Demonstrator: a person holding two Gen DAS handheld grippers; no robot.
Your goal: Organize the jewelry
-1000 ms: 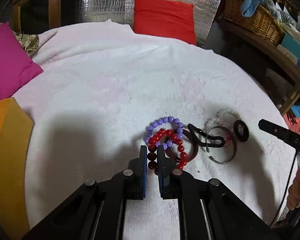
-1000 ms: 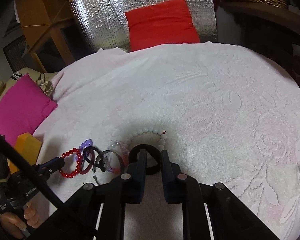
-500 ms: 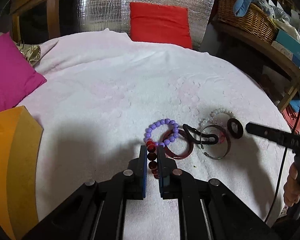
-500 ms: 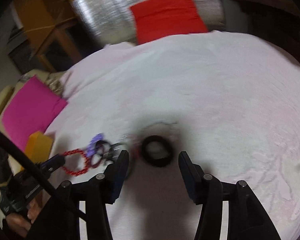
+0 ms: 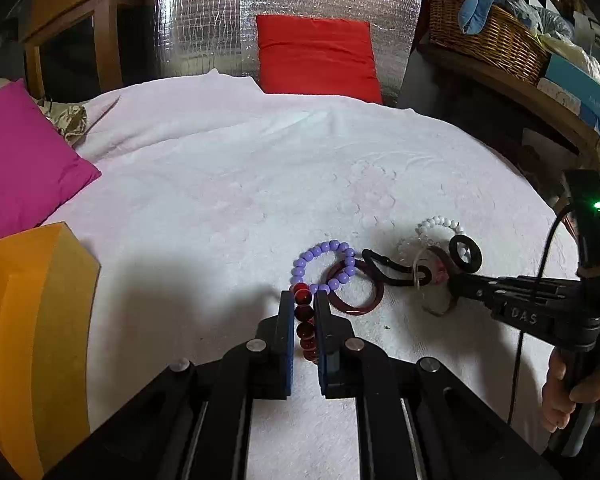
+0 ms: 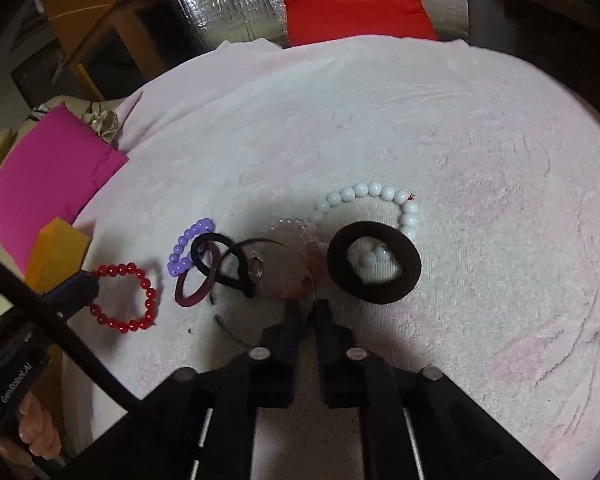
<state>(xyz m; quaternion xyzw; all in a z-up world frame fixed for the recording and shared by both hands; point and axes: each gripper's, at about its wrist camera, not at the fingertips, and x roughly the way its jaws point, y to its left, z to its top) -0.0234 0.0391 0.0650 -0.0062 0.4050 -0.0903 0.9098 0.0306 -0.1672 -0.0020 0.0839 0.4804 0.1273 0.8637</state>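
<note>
Nearest the left wrist camera, left gripper (image 5: 303, 300) pinches a bracelet of glossy red round beads (image 5: 304, 330); beads sit between the blue-padded fingers, pads tight on them. From the right wrist view the rest of that red loop lies flat on the pale pink textured blanket (image 6: 480, 160), at the left end of the jewellery cluster. Fingers of the person's left hand (image 6: 36, 420) show on the handle.

Right gripper (image 6: 306, 306): jaws closing, tips all but met, at the near rim of a thin silver metal bangle (image 6: 265, 241). Cannot tell whether the rim is caught. Person's right hand (image 5: 572, 384) grips its handle.

Just beyond the red loop:
- dark maroon smooth bangle (image 6: 196, 280), overlapping a bracelet of lilac round beads (image 6: 188, 246)
- thin black elastic hair tie (image 6: 220, 256), twisted across the maroon and silver bangles
- clear, pink-tinged bead bracelet (image 6: 300, 232), against the silver bangle
- thick black fabric ring (image 6: 374, 262), lying on a bracelet of white round beads (image 6: 372, 190)

Left edge: orange foam block (image 5: 32, 320), then a magenta cushion (image 5: 20, 168).

Far side: red cushion (image 5: 316, 56) against silver quilted foil (image 5: 204, 20); wicker basket (image 5: 484, 36) on a wooden shelf, right.
</note>
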